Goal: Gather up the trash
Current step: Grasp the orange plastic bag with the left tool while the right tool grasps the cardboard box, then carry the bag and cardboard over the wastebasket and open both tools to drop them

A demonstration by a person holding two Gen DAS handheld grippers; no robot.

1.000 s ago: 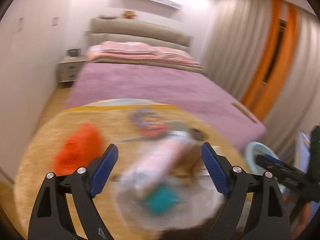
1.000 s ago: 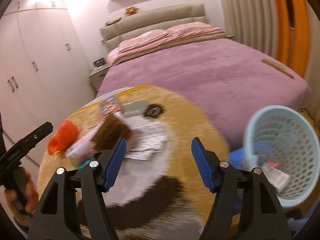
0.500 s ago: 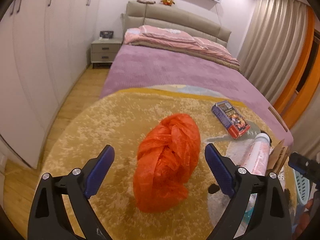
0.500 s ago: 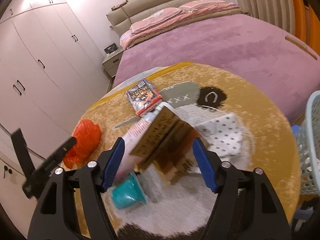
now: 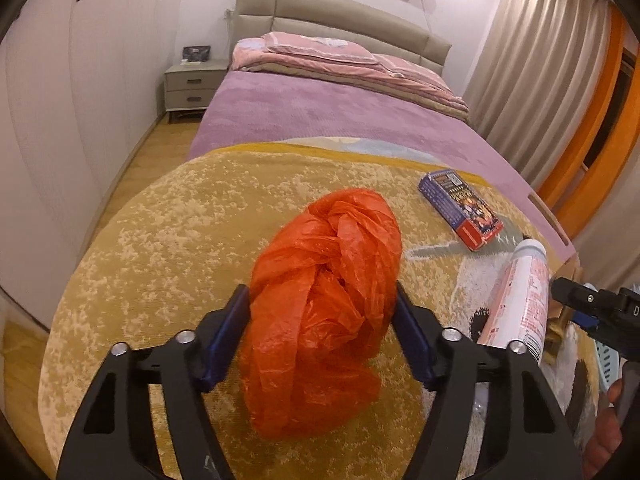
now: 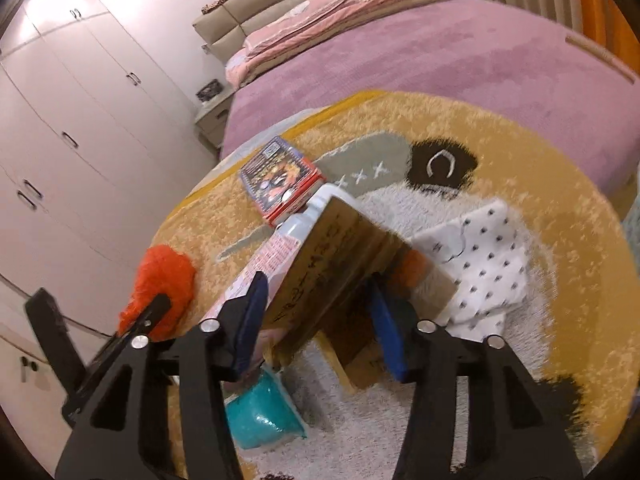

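A crumpled orange plastic bag lies on the round yellow rug. My left gripper is closing on it, and both blue pads press into its sides. In the right wrist view a brown and gold cardboard box stands tilted between the pads of my right gripper. Its jaws are closing too and touch the box on both sides. A pink and white bottle leans against the box's left side. The orange plastic bag appears there at the left.
A blue and red box lies further back on the rug, beside the pink and white bottle. A teal cup and a dotted white sheet lie near the brown box. A purple bed stands behind, wardrobes at the left.
The left gripper swung from the bottle to the orange bag, came down and narrowed onto it. The right gripper moved onto the brown box and its jaws closed against it.
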